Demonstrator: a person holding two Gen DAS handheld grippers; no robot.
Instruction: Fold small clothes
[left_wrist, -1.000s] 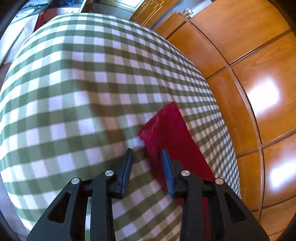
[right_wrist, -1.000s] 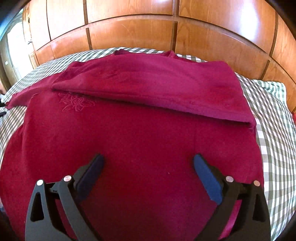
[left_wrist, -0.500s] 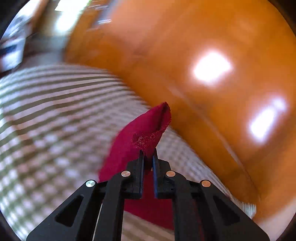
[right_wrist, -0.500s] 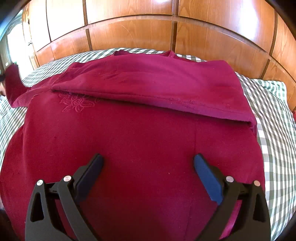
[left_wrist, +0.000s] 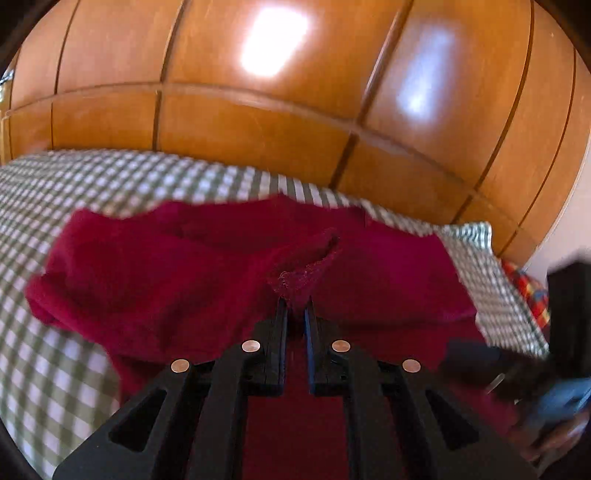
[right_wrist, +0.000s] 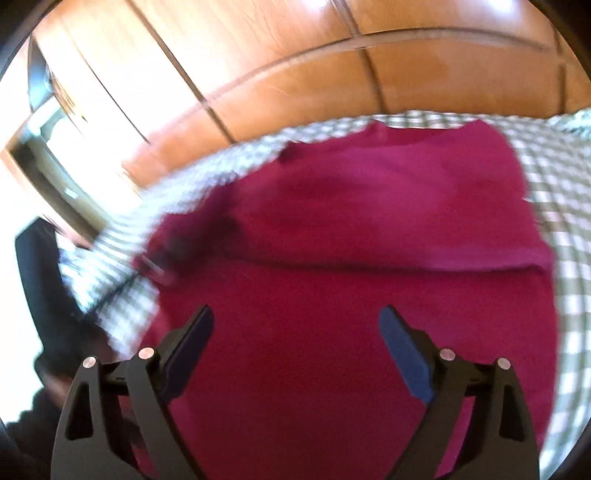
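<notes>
a dark red knitted sweater (left_wrist: 177, 280) is spread on a green-and-white checked bedcover (left_wrist: 74, 177), in front of a glossy panelled wooden wall (left_wrist: 258, 110). the cuff of its sleeve (left_wrist: 306, 266) is pinched between the nearly closed jaws of the left black two-finger gripper (left_wrist: 294, 314), and the cuff is held raised above the body of the sweater, its open end turned up. the right side of the left wrist view is taken up by a blurred dark shape whose identity cannot be told.

in the right wrist view the same dark red knitted sweater (right_wrist: 369, 295) is seen from its lower part, with an upper layer folded across it and a straight folded edge running across the middle. the right black two-finger gripper (right_wrist: 295, 332) is held over the lower part of the garment with its blue-padded fingers (right_wrist: 402, 350) spread wide, nothing between them. whether the fingers touch the cloth cannot be told. the checked bedcover (right_wrist: 554, 221) is visible beside the sweater on the right.
</notes>
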